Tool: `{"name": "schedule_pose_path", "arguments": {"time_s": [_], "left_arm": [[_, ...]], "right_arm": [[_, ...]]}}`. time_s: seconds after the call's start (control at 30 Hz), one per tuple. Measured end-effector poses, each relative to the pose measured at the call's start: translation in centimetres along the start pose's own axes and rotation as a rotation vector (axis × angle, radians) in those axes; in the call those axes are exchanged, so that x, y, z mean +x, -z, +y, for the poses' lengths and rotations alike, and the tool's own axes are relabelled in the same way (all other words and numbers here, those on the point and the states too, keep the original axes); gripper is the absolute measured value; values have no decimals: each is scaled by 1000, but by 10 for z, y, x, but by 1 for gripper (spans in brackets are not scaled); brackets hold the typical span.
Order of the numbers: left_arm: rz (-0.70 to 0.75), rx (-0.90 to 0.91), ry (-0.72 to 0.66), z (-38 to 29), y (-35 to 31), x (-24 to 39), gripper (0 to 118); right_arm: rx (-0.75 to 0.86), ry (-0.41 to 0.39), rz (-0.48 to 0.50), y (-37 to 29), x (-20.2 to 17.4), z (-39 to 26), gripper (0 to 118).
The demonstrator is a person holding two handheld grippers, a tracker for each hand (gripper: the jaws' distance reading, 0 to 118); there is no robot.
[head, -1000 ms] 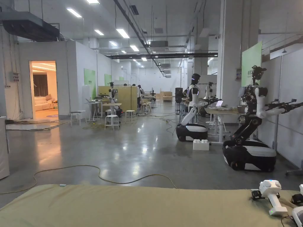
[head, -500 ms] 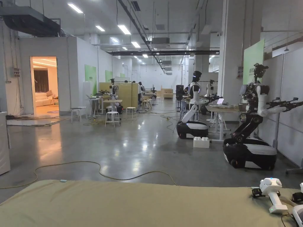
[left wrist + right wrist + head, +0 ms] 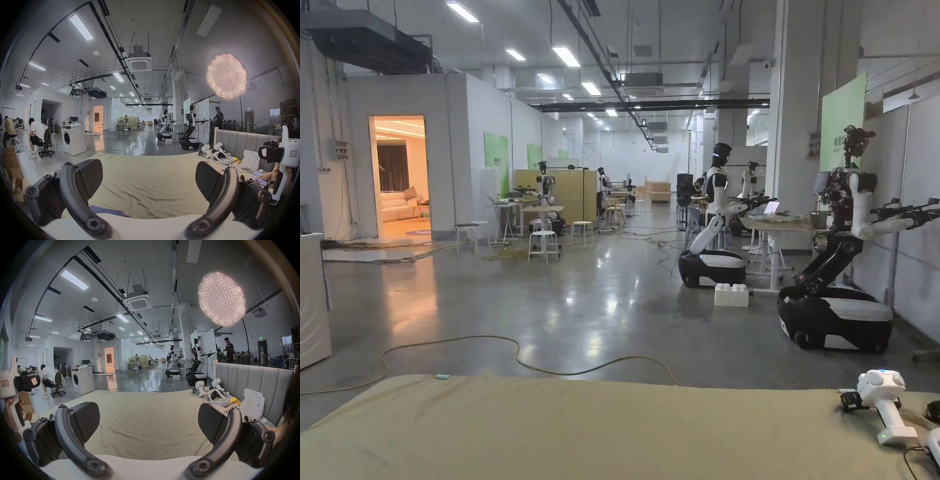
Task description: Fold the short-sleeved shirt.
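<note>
My left gripper (image 3: pixel 149 175) is open, its black jaws spread wide over a bed with an olive sheet (image 3: pixel 146 191), nothing between them. A strip of blue-violet cloth (image 3: pixel 107 211) lies on the sheet just under the left jaw, at that view's lower edge; I cannot tell if it is the shirt. My right gripper (image 3: pixel 148 417) is open too, held level over the same sheet (image 3: pixel 146 434). Each gripper view shows the other gripper's white body in a hand at its side. The head view looks across the sheet's far part (image 3: pixel 581 431) into the hall.
Spare white grippers (image 3: pixel 884 406), a white headset (image 3: pixel 219 396), a white plastic bag (image 3: pixel 252 402) and a phone (image 3: pixel 259 174) lie by the grey padded headboard (image 3: pixel 251 379). Beyond the bed are a washing machine (image 3: pixel 75 139), cardboard boxes (image 3: pixel 14 172), seated people, wheeled robots (image 3: pixel 837 294) and a floor cable (image 3: pixel 519 362).
Only the head camera has shifted a little, so the whole picture has slid. The spare gripper on the bed and the sheet have not moved.
</note>
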State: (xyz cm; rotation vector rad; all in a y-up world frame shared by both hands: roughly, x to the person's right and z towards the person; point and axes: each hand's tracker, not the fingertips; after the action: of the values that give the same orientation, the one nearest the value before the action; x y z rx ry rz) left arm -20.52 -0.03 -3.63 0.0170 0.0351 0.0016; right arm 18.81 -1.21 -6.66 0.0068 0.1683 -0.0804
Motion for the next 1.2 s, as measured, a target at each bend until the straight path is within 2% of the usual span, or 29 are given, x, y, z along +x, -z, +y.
{"name": "schedule_pose_path", "arguments": {"time_s": [0.43,0.6,0.77,0.87,1.07,1.2], "left_arm": [[-1,-6,-4,-1,-2,0,116],[-13,-9,-8,0,-1,0,116],[-20,-20,-21,0,0,0,116],[-26,-26,-22,0,0,0,116],[-49,-22,-49,0,0,1,116],[-52,-17,-44,1,0,1,116]], "right_arm": [[-8,39,16,0,0,1,118],[-37,76,72,2,2,4,118],[-44,235,131,2,-5,22,118],[-84,292,20,2,-12,35,118],[-294,207,-70,17,-25,41,118],[-310,177,-28,18,-27,33,118]]}}
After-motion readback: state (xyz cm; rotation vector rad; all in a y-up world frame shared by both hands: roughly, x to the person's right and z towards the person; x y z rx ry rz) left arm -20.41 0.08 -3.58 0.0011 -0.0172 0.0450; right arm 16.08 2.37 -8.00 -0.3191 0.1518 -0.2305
